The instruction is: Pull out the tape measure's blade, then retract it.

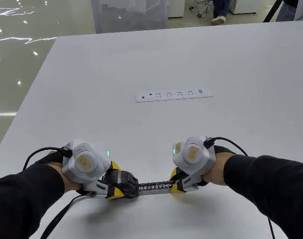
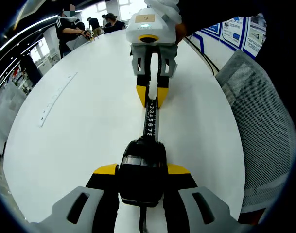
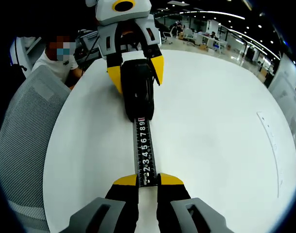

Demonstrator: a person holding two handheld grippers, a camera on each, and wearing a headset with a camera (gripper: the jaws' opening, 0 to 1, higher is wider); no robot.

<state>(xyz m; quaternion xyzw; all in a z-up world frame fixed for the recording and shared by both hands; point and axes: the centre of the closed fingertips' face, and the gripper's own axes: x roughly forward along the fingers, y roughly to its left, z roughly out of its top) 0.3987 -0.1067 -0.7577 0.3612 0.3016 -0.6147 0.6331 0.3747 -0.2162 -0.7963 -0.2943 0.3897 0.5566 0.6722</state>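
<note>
Tape measure point(image 1: 125, 183) lies low on the near edge of the white bench point(image 1: 141, 59), its dark body held at the left side of the head view. The left claw point(image 1: 116, 181) pinches that body from both sides. In the left gripper view the yellow-tipped jaws press against the black case, which sits upright between them. A black cable point(image 1: 37, 152) loops off the left claw's housing toward the person's dark sleeve.

From the case the blade point(image 1: 155, 186) runs rightward, pulled out a short way and lying flat just above the bench top. Its printed numbers read from one up to nine in the right gripper view, with the nine right at the mouth of the case.

At the blade's free end the right claw point(image 1: 174, 182) is pressed together on the tip. Its two yellow jaw ends stand close on either side of the blade's first marks. The two claws face each other along the blade, near one another.

Farther back on the bench, well apart from the claws, a white power strip point(image 1: 173, 94) lies flat. A grey mesh chair point(image 2: 264, 121) stands beside the bench edge in the left gripper view.
</note>
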